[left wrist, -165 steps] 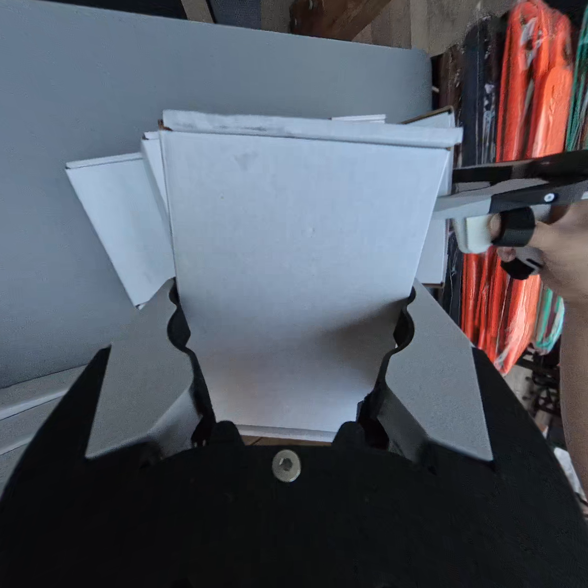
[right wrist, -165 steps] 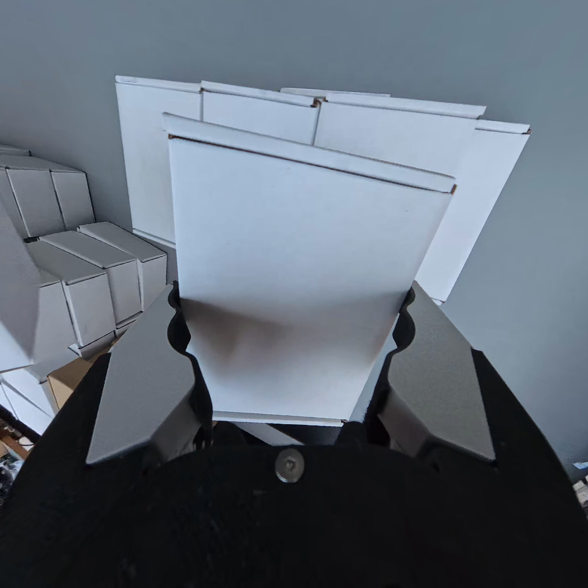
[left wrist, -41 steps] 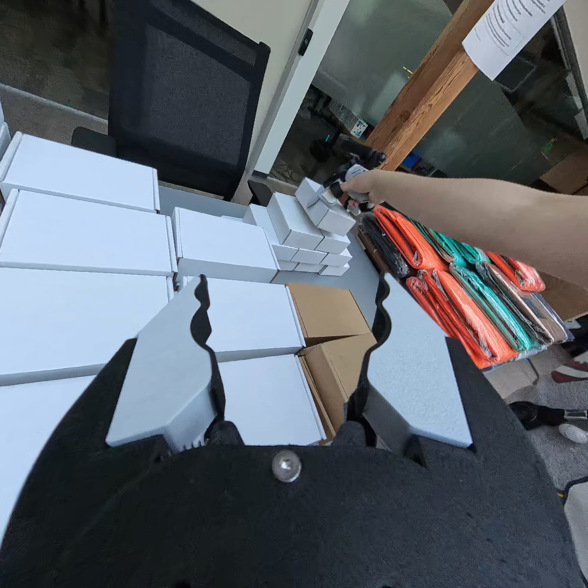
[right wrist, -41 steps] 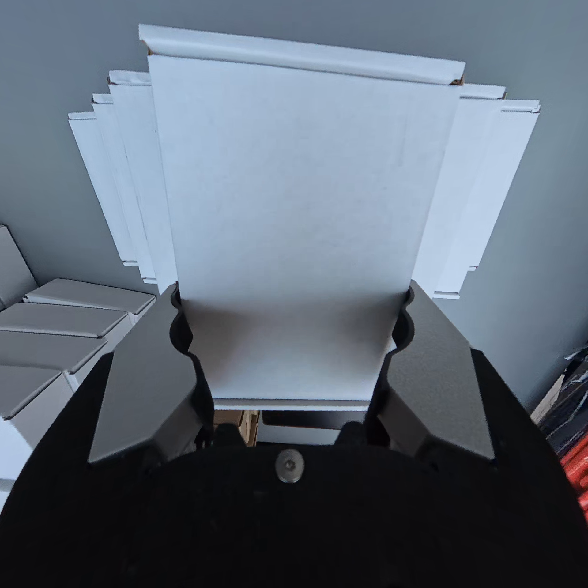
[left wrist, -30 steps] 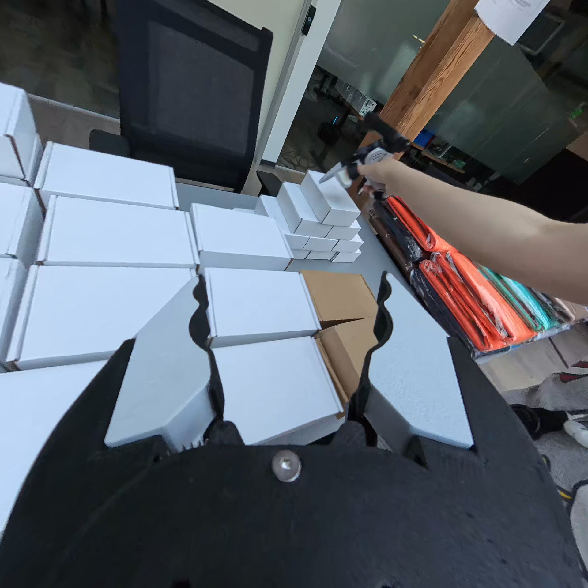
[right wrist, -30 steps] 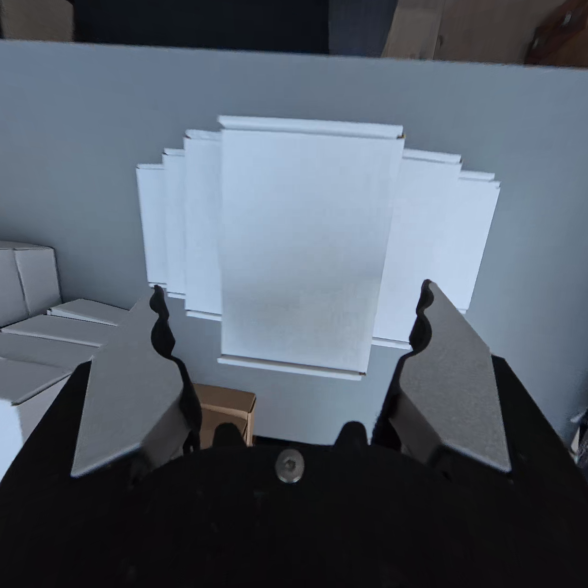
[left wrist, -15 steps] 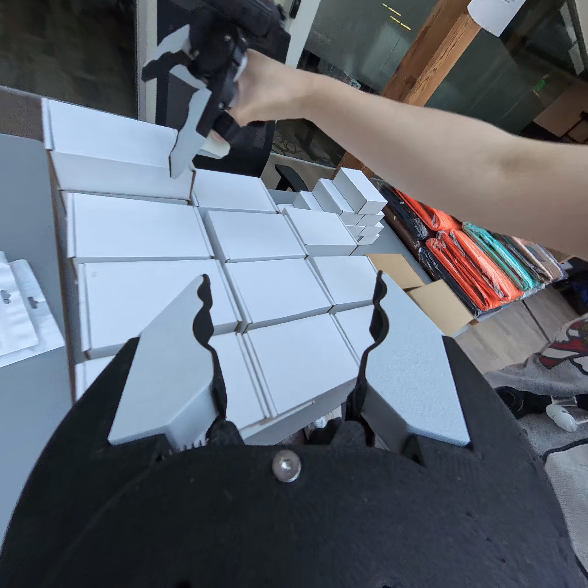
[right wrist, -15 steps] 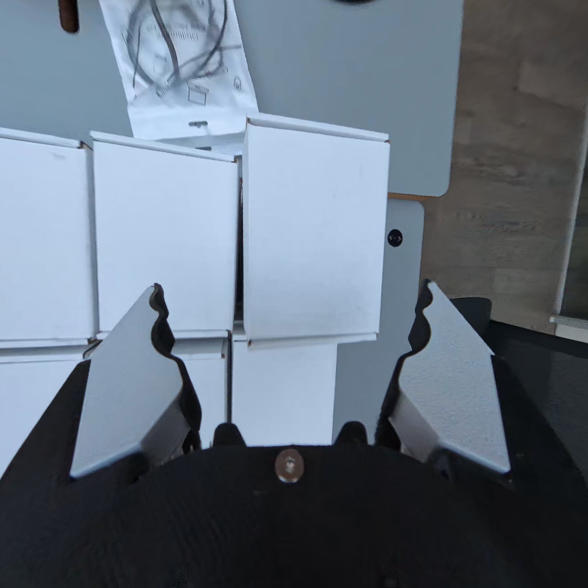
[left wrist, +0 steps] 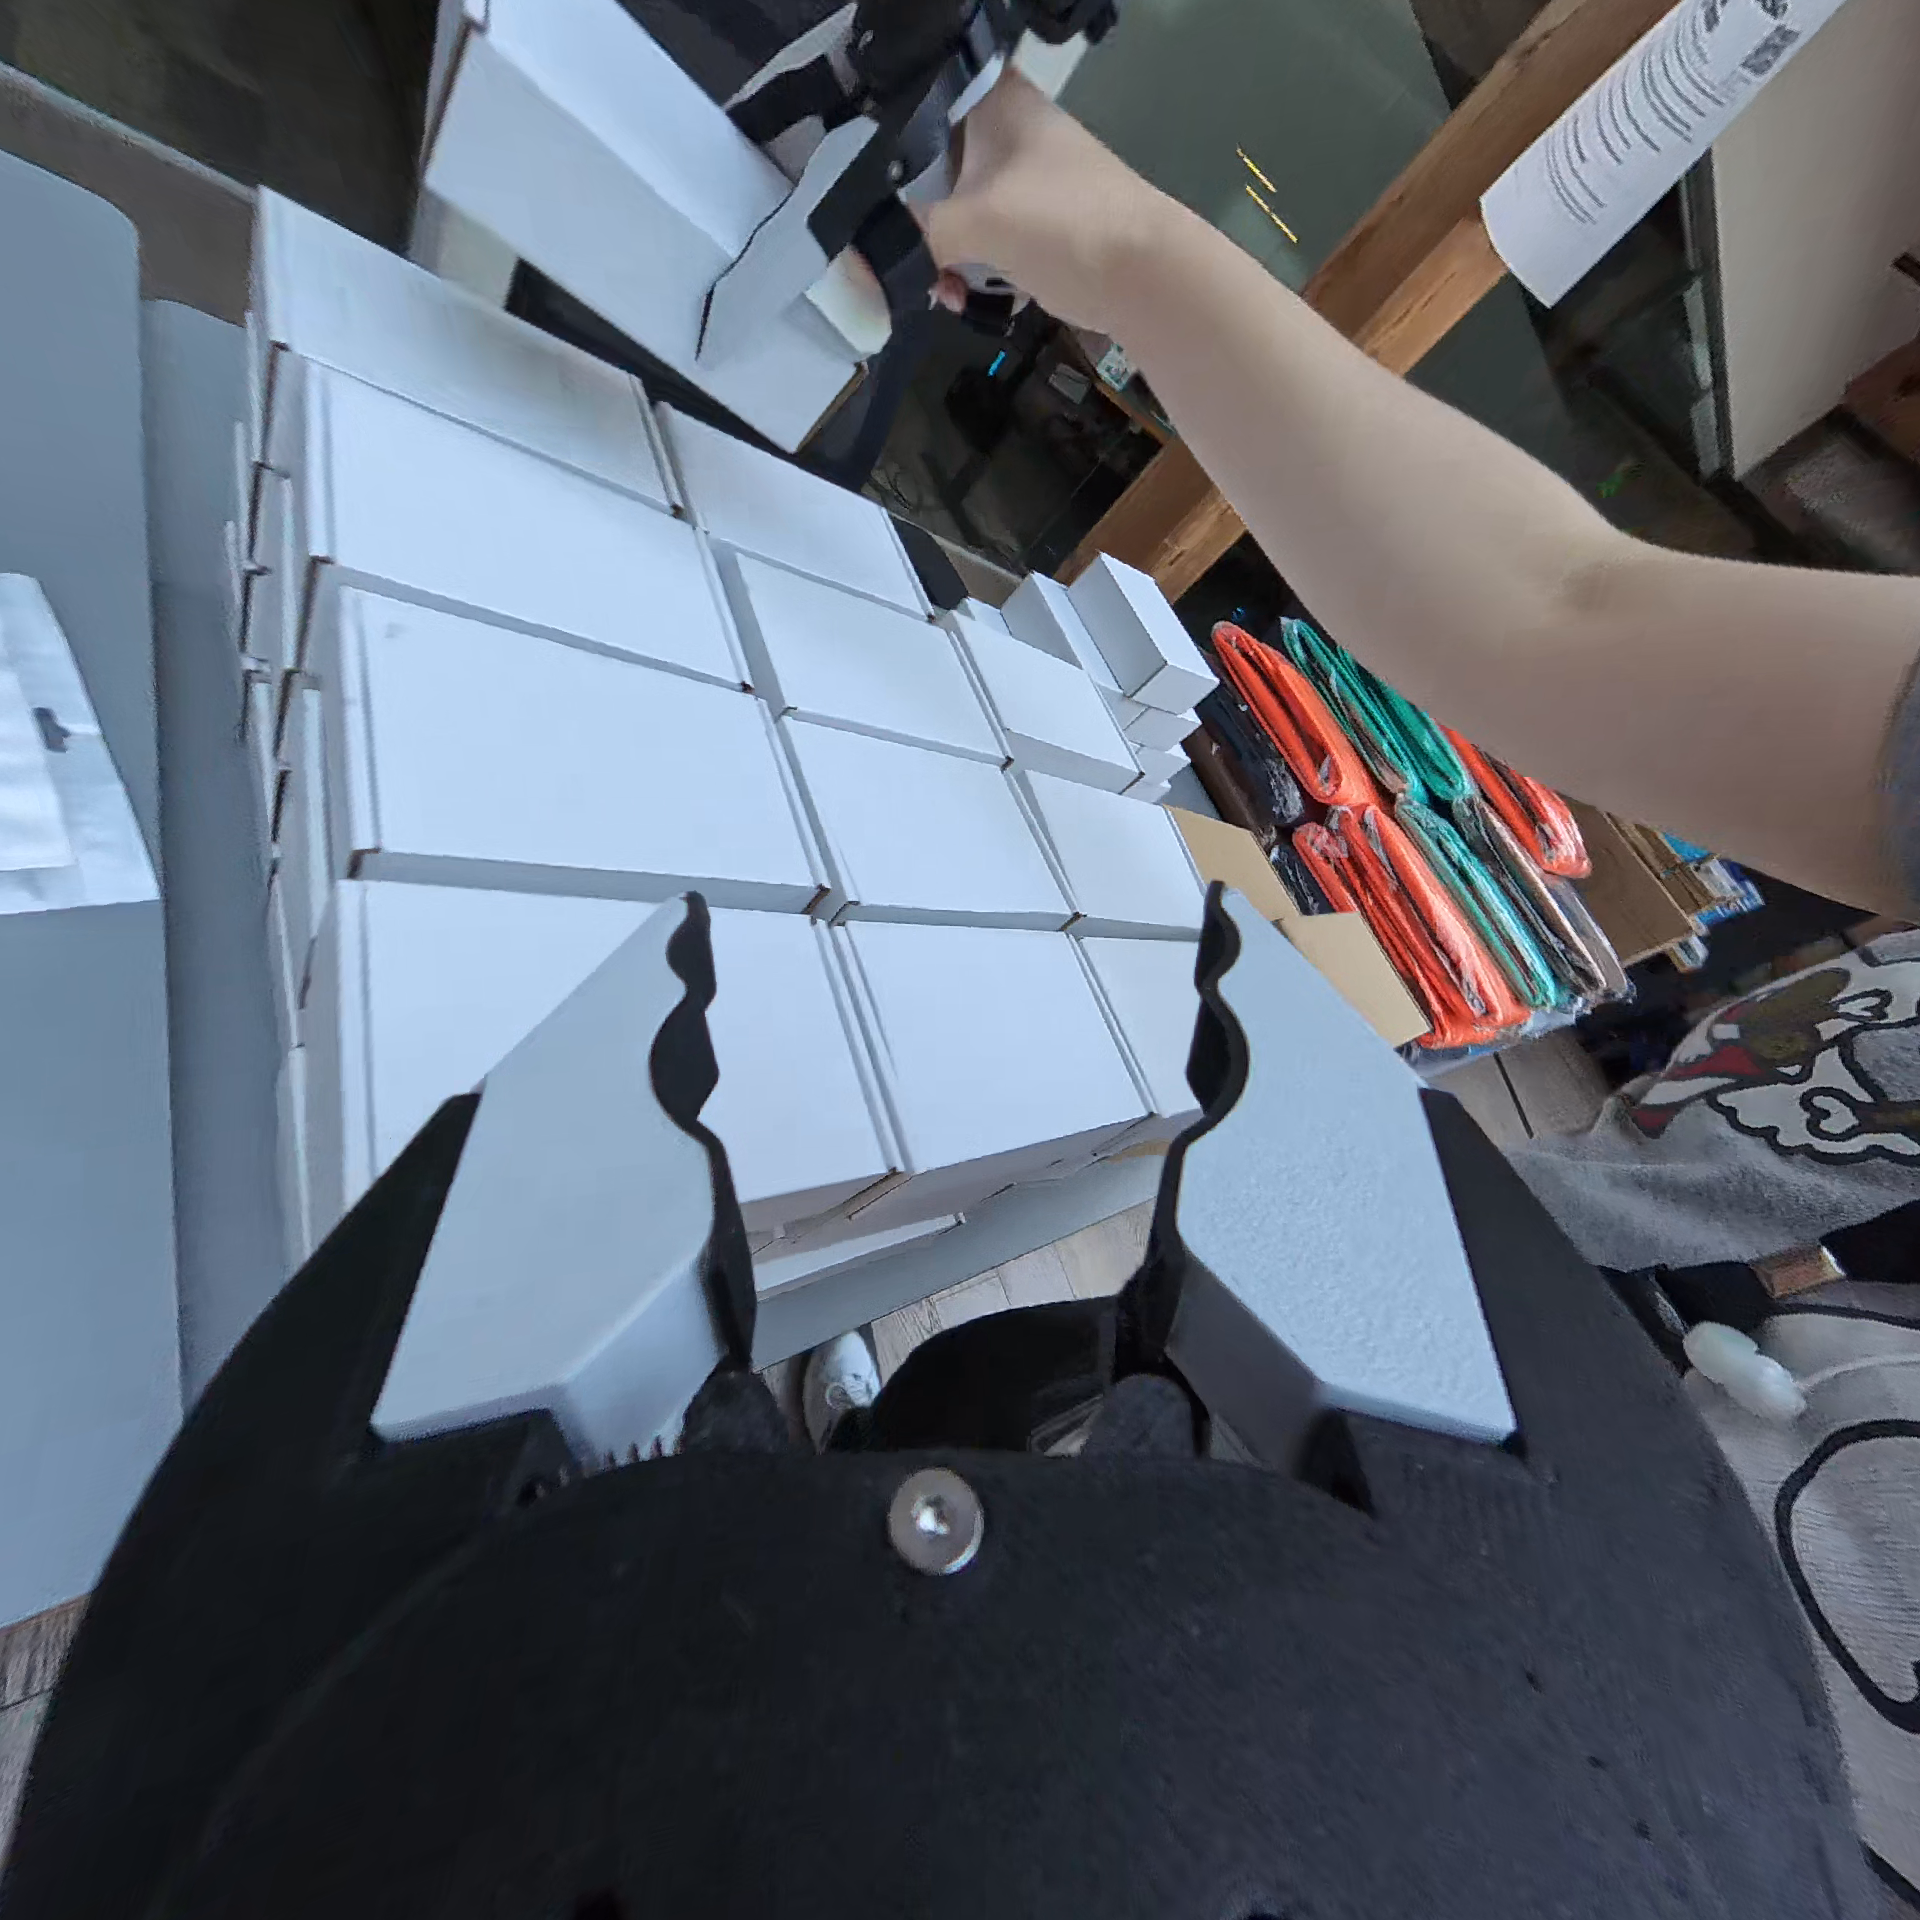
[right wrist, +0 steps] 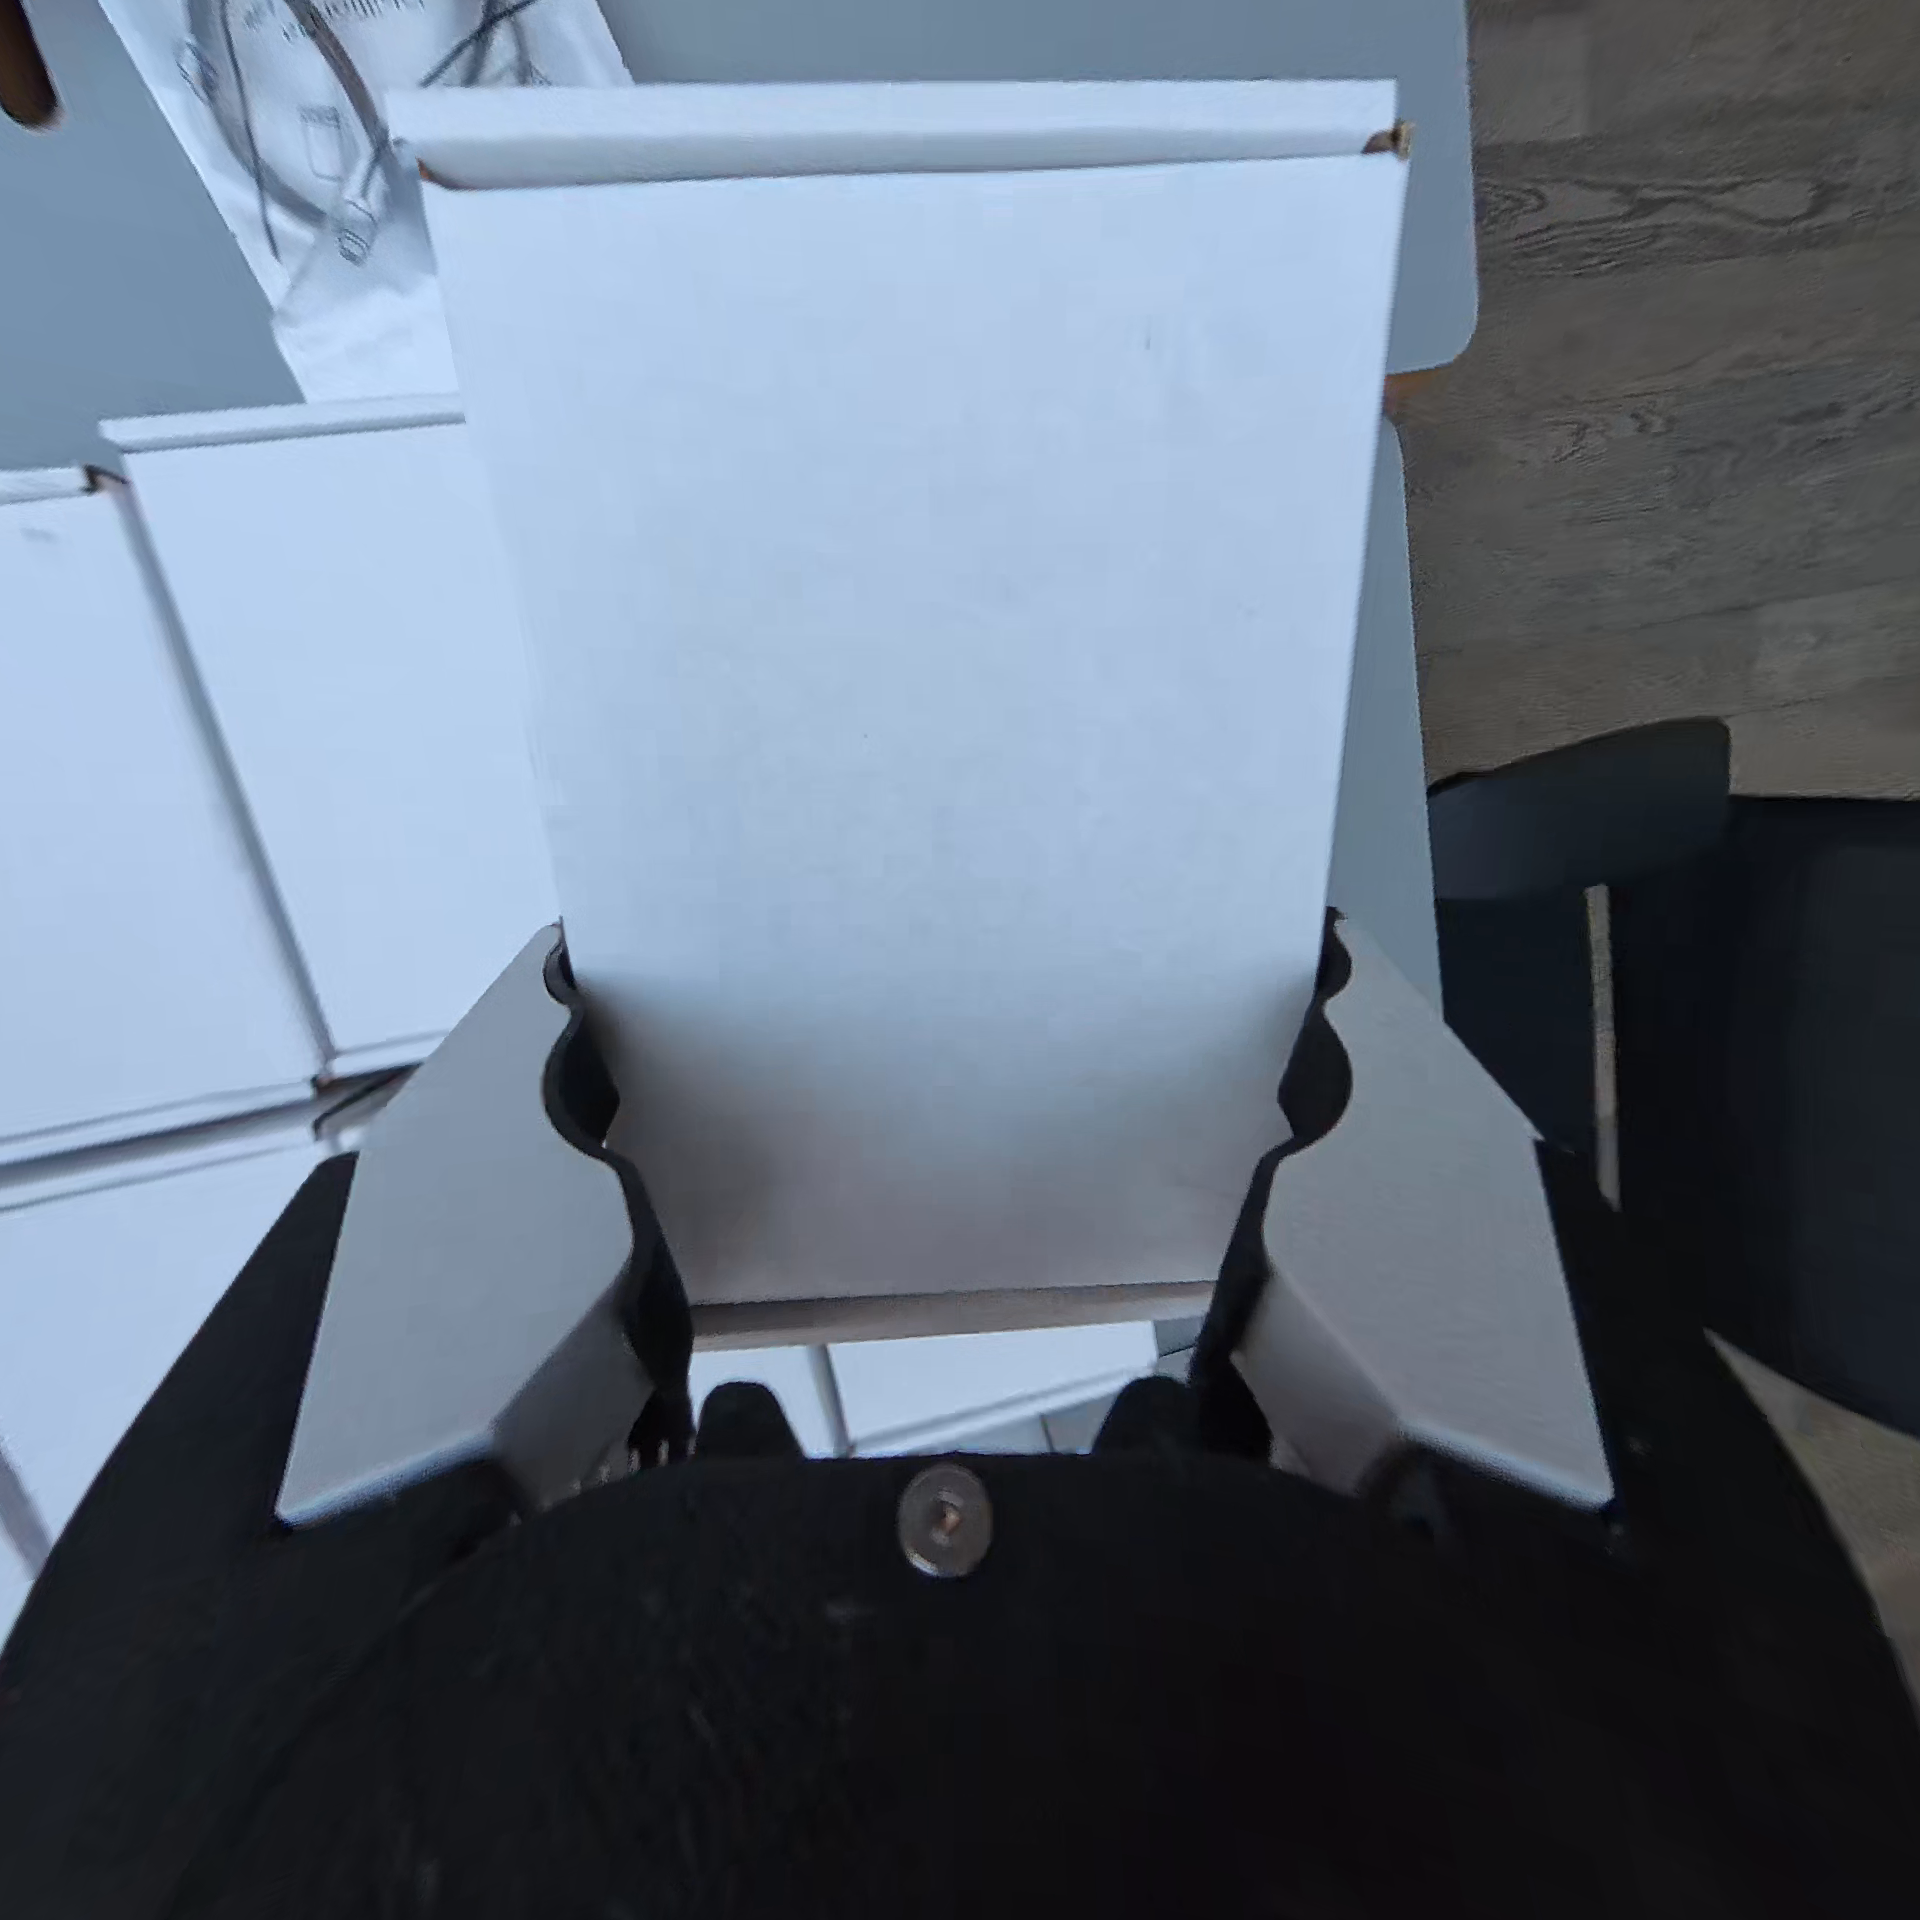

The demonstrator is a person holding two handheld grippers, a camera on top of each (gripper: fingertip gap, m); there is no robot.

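Flat white cardboard boxes (left wrist: 561,727) lie in rows on a grey table (left wrist: 73,1039). My left gripper (left wrist: 956,904) is open and empty, hovering above the near rows. My right gripper (right wrist: 945,935) is shut on one white box (right wrist: 914,675), with a finger on each long side. It holds the box above the far rows (right wrist: 312,707). In the left wrist view the right gripper (left wrist: 831,208) and its box (left wrist: 603,177) show at the top, held by a bare arm (left wrist: 1403,540).
A stack of small white boxes (left wrist: 1122,644), a brown carton (left wrist: 1247,862) and orange and teal packets (left wrist: 1403,831) lie to the right. A plastic bag with a cable (right wrist: 312,156) lies on the table. A black chair (right wrist: 1714,987) stands on the wooden floor.
My right gripper let go of a box on a far stack, swung over to the rows, closed on another white box and lifted it. My left gripper let go of its box and stays open.
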